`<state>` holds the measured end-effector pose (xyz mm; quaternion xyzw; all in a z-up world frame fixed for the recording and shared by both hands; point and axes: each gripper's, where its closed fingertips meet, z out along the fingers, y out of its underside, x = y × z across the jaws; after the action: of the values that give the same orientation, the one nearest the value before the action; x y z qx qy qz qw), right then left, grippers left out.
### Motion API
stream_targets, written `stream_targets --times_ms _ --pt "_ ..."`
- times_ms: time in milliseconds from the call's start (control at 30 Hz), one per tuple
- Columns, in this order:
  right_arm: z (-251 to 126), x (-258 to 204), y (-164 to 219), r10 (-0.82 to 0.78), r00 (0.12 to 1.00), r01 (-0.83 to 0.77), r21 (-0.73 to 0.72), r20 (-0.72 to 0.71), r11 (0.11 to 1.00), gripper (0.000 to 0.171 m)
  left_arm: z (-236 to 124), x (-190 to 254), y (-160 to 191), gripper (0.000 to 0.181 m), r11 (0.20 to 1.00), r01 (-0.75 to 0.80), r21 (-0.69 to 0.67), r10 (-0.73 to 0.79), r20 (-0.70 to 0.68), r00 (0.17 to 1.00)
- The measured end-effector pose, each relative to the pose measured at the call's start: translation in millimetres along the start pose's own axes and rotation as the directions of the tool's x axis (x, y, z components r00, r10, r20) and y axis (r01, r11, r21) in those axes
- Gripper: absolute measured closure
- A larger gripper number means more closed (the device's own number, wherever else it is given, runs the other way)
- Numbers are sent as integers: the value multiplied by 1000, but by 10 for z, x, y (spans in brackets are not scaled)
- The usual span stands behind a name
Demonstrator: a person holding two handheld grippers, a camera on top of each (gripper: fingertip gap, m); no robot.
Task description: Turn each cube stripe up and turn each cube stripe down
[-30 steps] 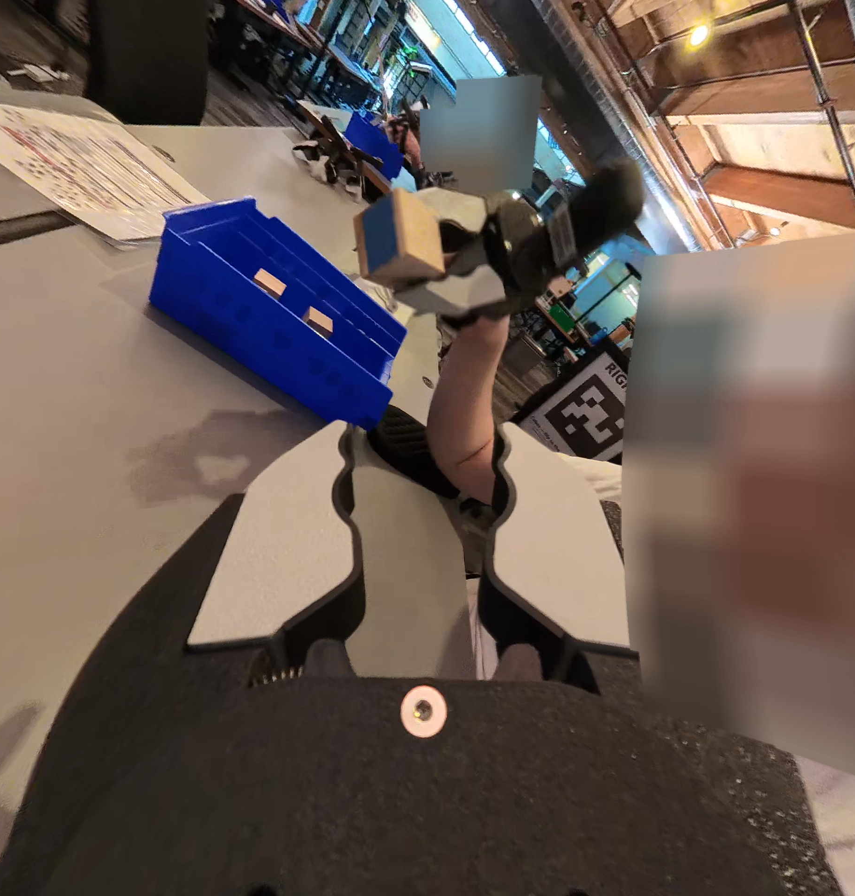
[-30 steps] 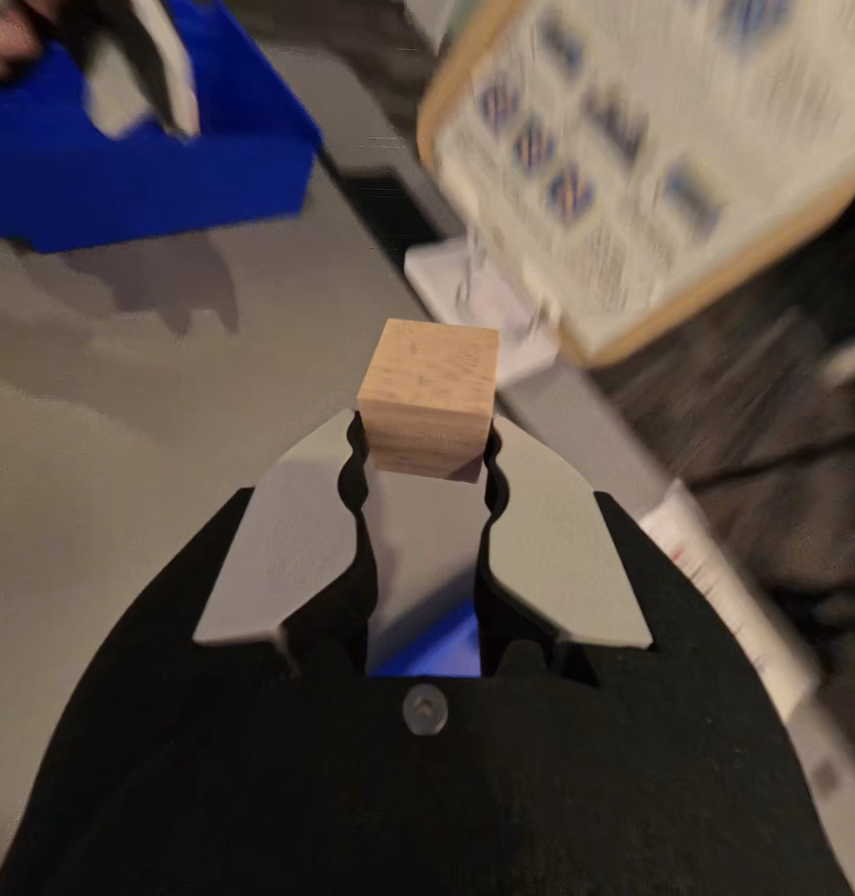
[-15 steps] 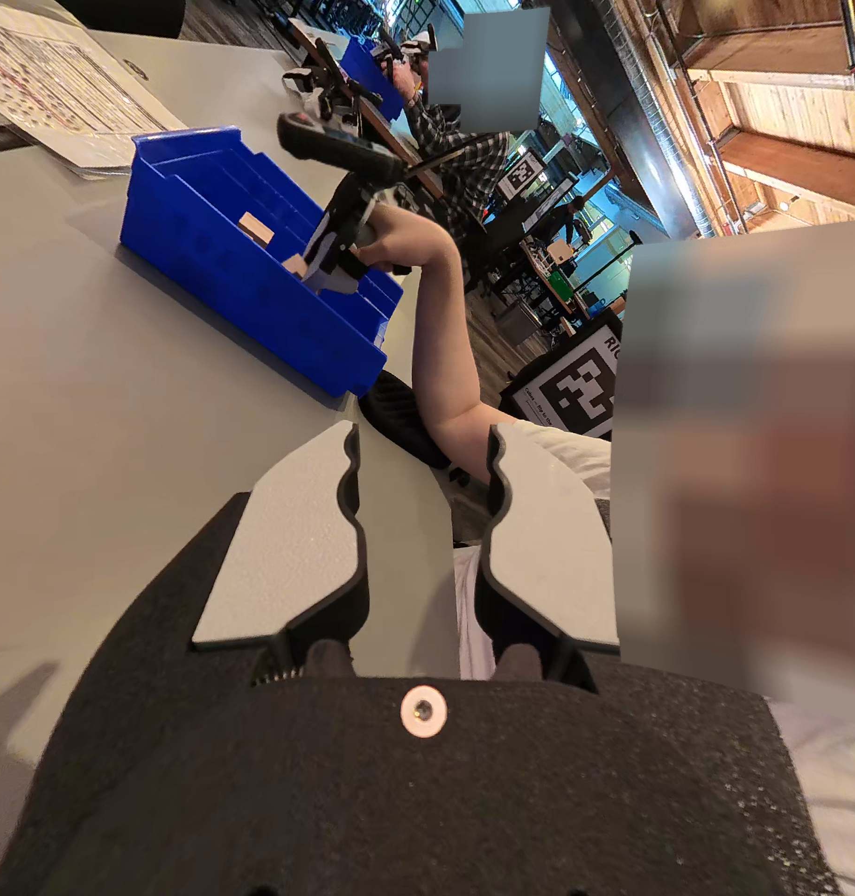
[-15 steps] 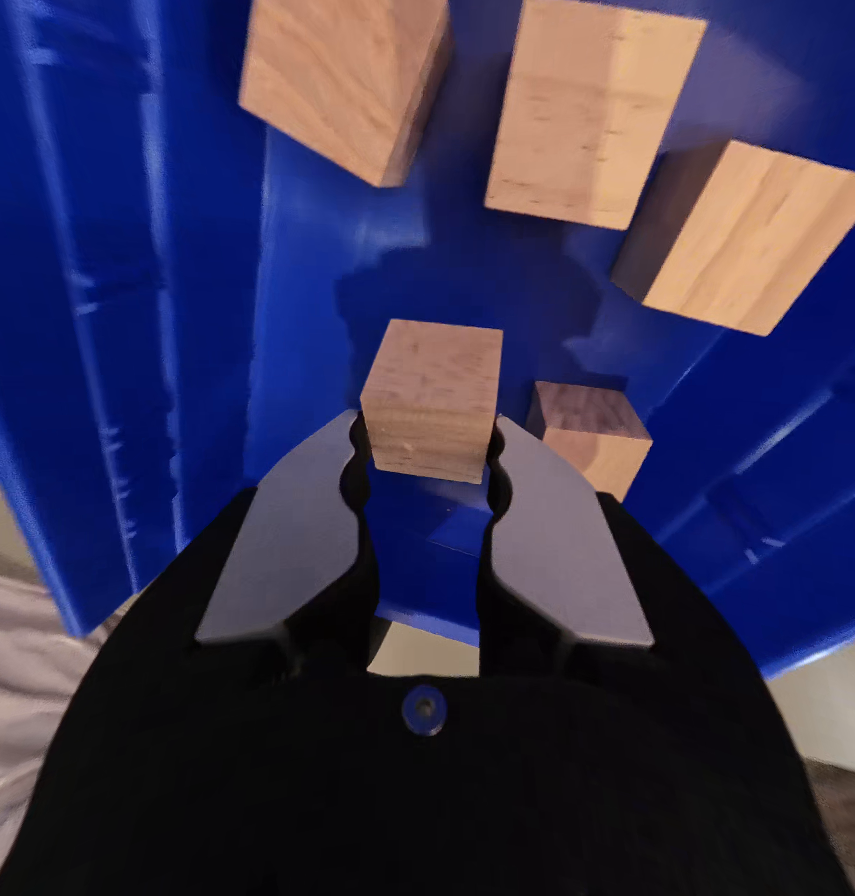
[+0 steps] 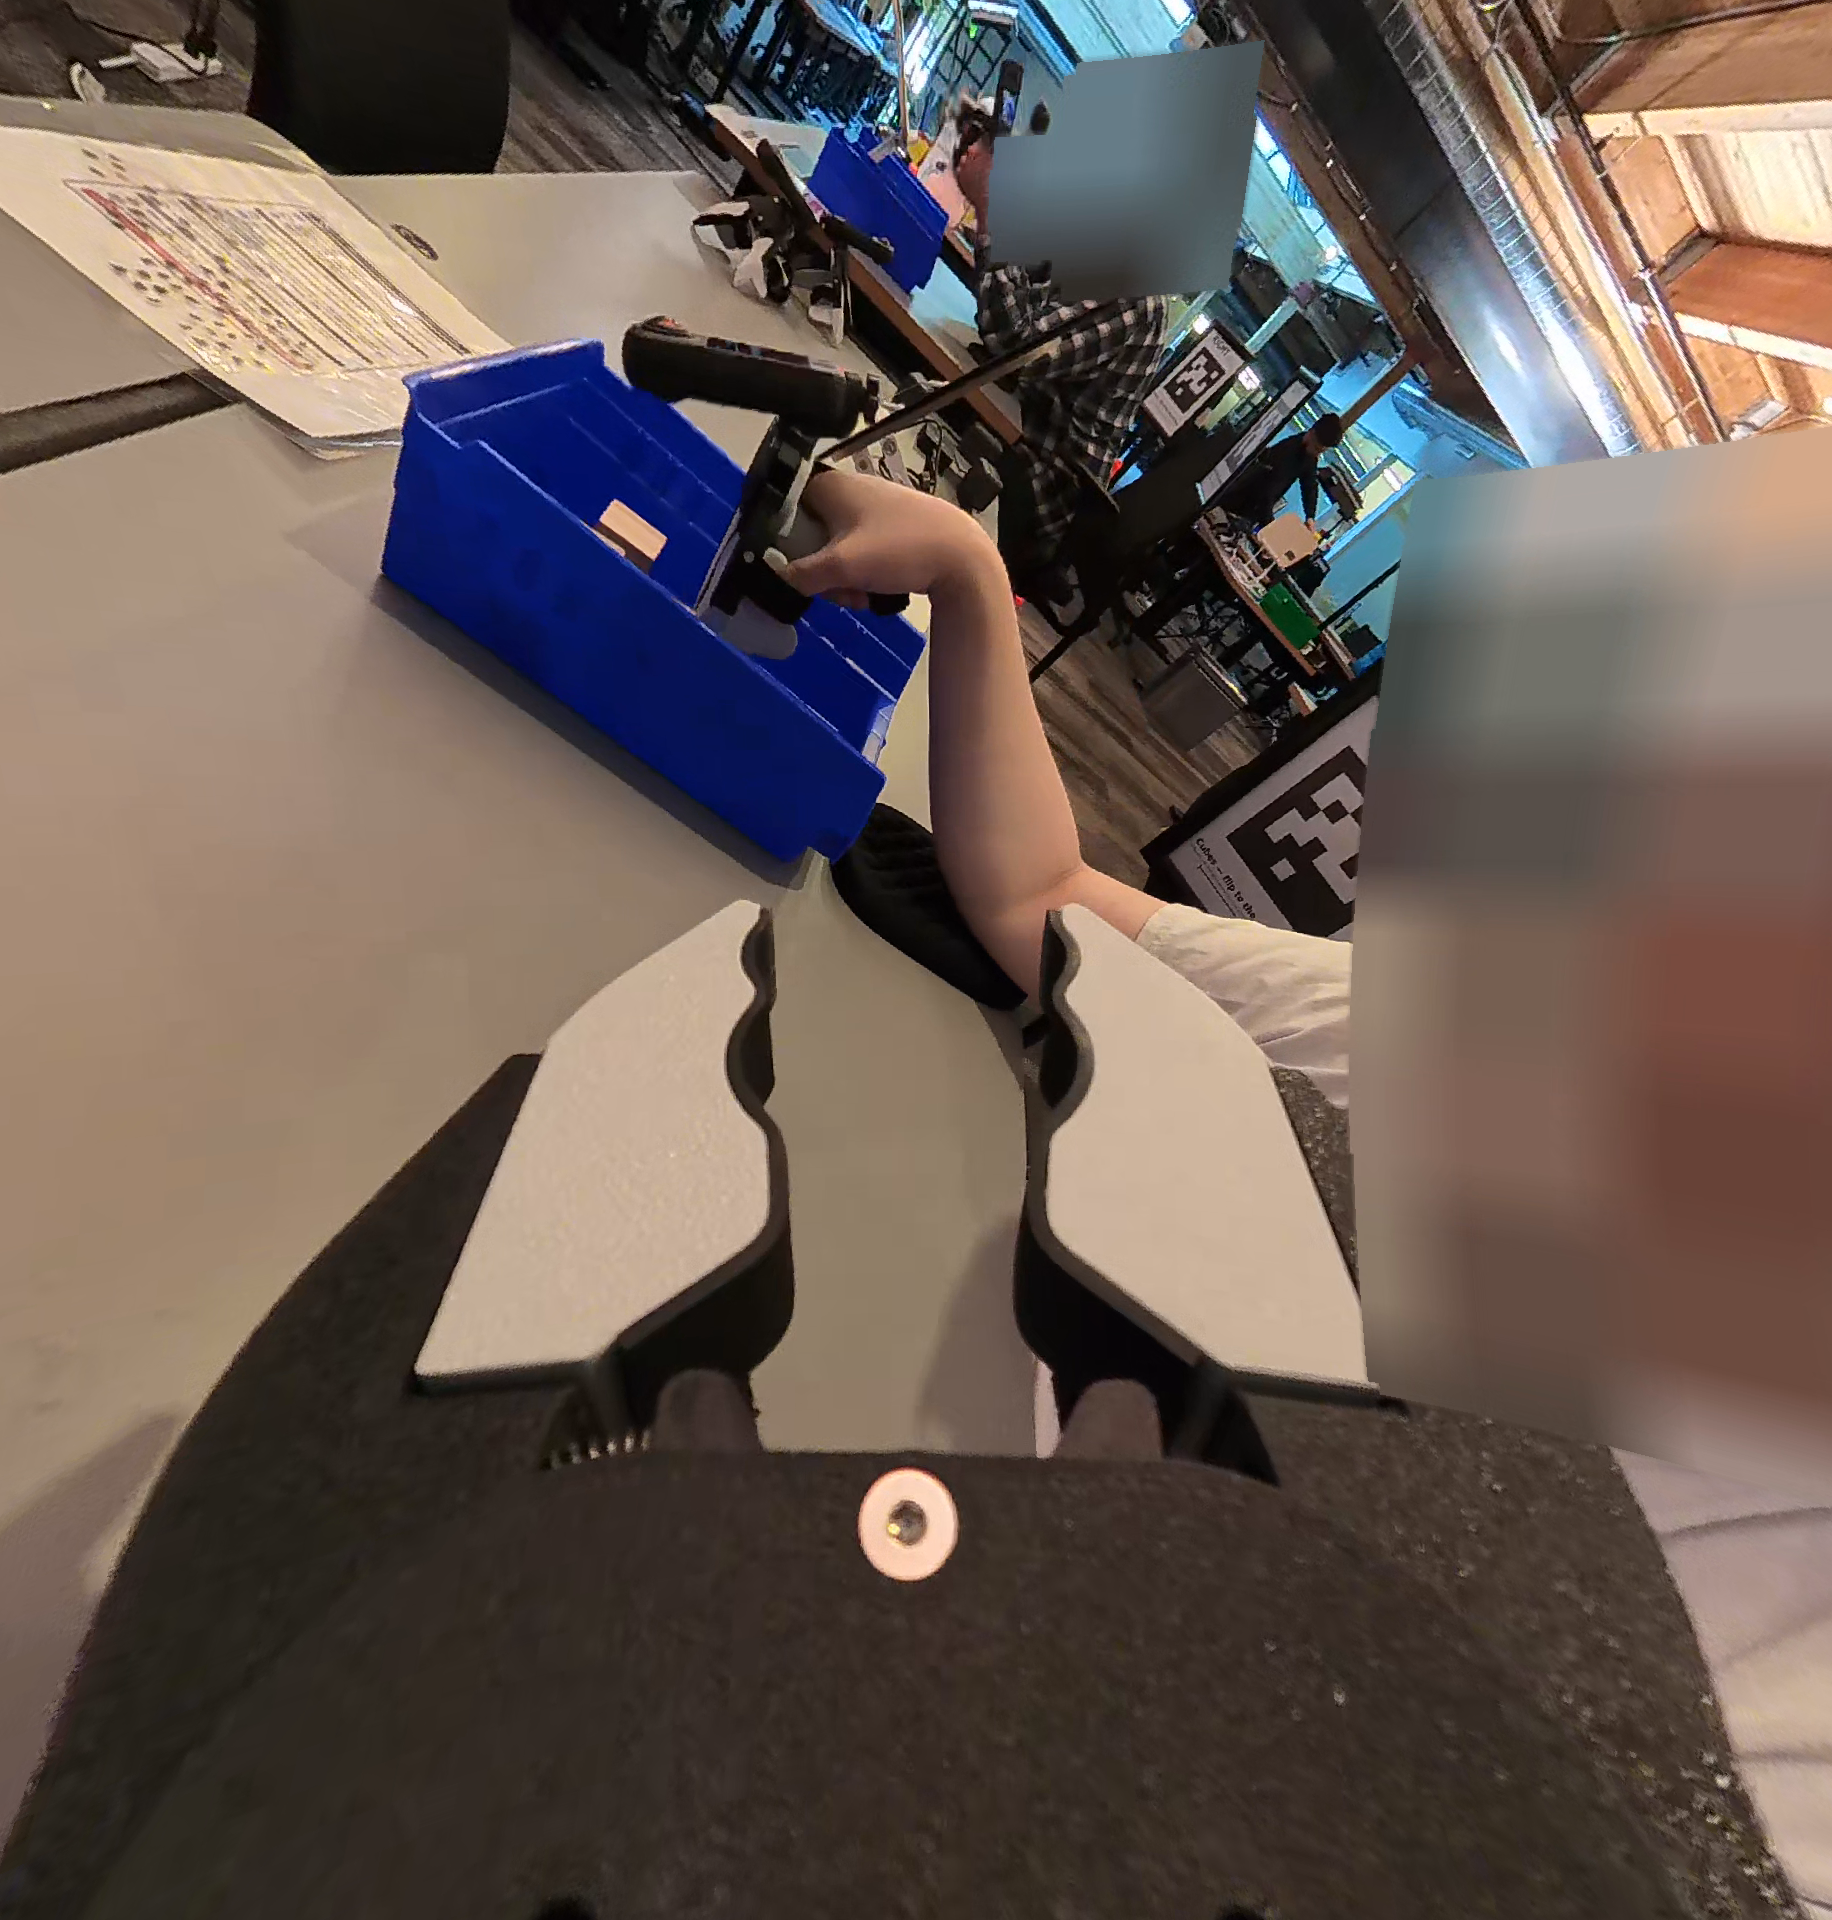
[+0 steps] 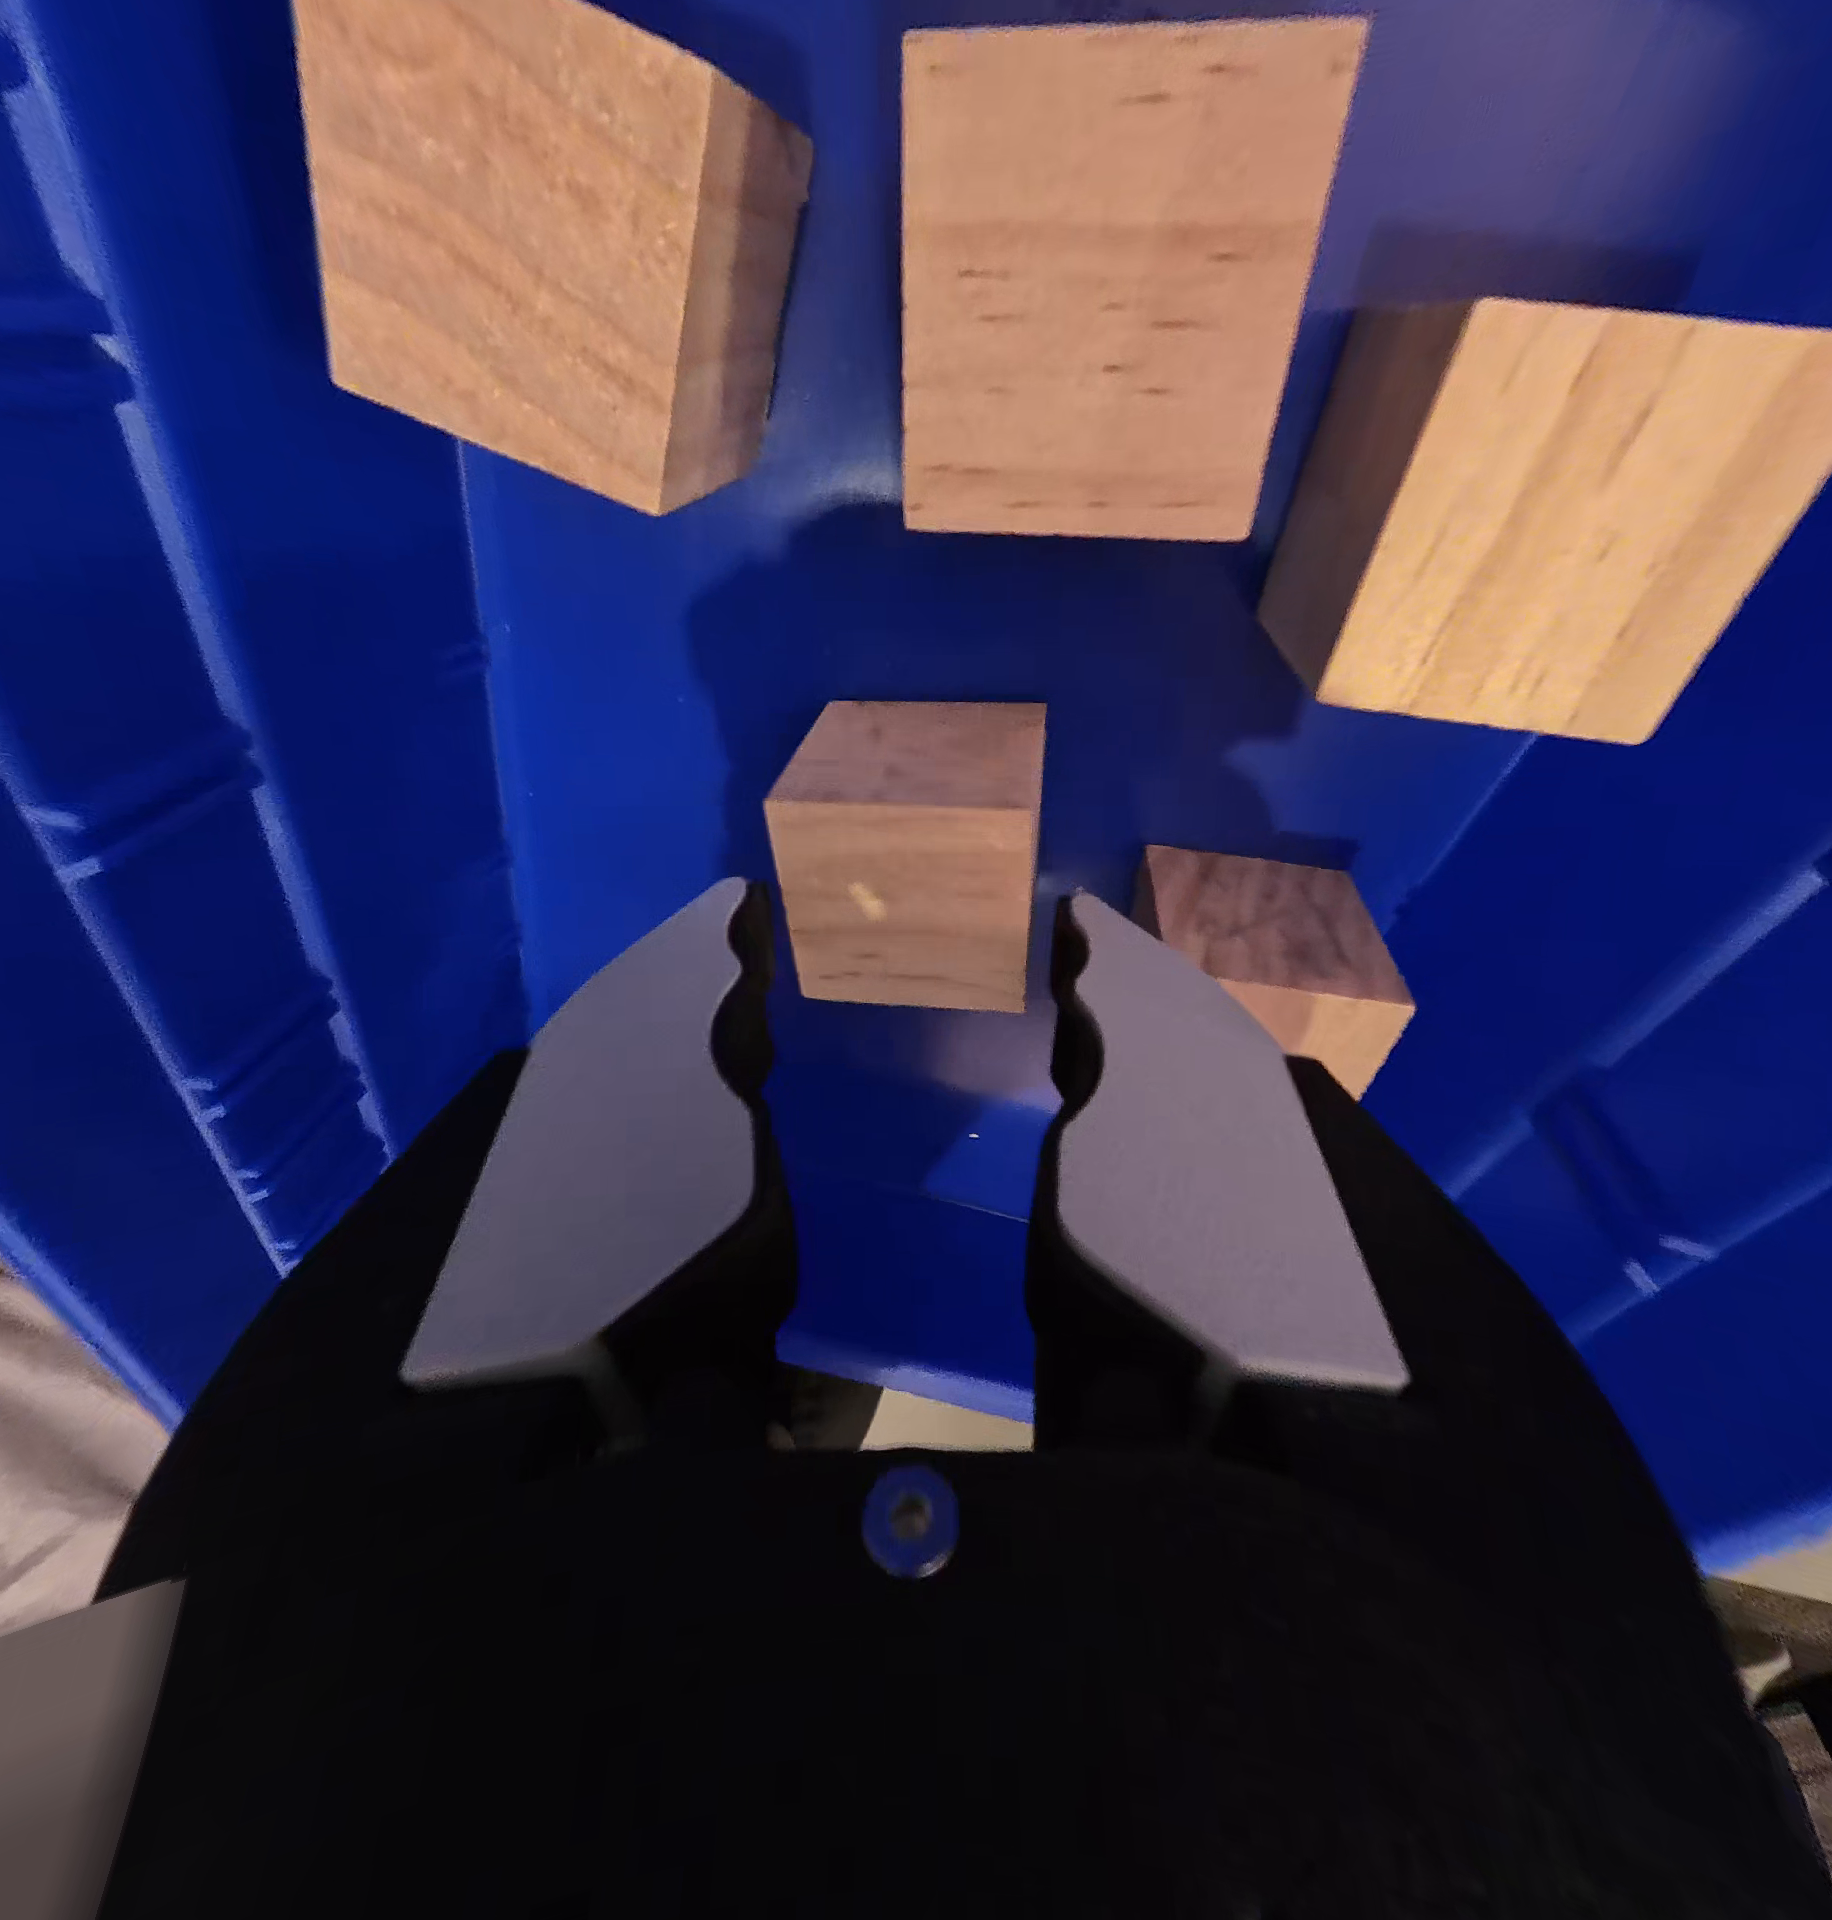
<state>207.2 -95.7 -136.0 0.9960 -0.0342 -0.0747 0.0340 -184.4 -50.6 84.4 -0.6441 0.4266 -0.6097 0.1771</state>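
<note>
The right gripper [image 6: 907,914] stands parted inside the blue bin [image 6: 216,831], the cube [image 6: 907,857] loose between its tips (no stripe shows). Backing out askew could nudge that cube, or the neighbouring cube [image 6: 1270,951] just right. The left gripper [image 5: 901,966] gapes empty, well away.

Five wooden cubes [image 6: 906,857] sit in one blue bin [image 6: 216,831]: one between the right gripper's [image 6: 907,914] two fingers [image 6: 621,1143], one just to the right of the fingers, and three in a row beyond the fingertips. Two grippers are in use, the left gripper [image 5: 904,940] also with two fingers, and beyond its fingertips the same bin stands on one grey worktop [image 5: 216,883] with one printed sheet [image 5: 257,270] farther off to the left. Farther beyond lies a second blue bin [image 5: 876,203], and to the right of the fingers stands one black-and-white marker board [image 5: 1296,831].
</note>
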Motion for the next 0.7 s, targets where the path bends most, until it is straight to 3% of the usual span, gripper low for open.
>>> stream_targets --times_ms 133,233,300,367,433,500,567,700 --pt "-240 -31 -79 -35 998 40 111 -47 993 116 -236 103 -95 134 998 -54 44 53 32 998" --pt "-589 -152 -160 -87 991 112 263 -104 958 116 -646 60 -242 133 978 -181 107 153 224 963" --pt "-871 -295 -226 -149 976 199 381 -157 903 117 -1026 -75 -350 132 938 -335 93 253 481 840" --pt "-1165 -457 -293 -203 952 292 494 -227 819 118 -1431 -249 -350 132 900 -436 -4 307 715 628" --pt "-1428 -632 -356 -240 924 375 590 -297 715 120 -1753 -427 -241 133 877 -467 -109 332 841 427" --pt "-1617 -795 -384 -261 903 428 646 -342 632 121 -1992 -700 -62 139 906 -370 -205 327 894 306" --pt "-1721 -915 -373 -269 889 456 671 -370 585 122 -2244 -1045 170 135 968 -152 -199 231 944 235" --pt "-1734 -1017 -322 -287 862 504 647 -418 572 123 -2457 -1664 575 136 981 176 -84 44 974 221"
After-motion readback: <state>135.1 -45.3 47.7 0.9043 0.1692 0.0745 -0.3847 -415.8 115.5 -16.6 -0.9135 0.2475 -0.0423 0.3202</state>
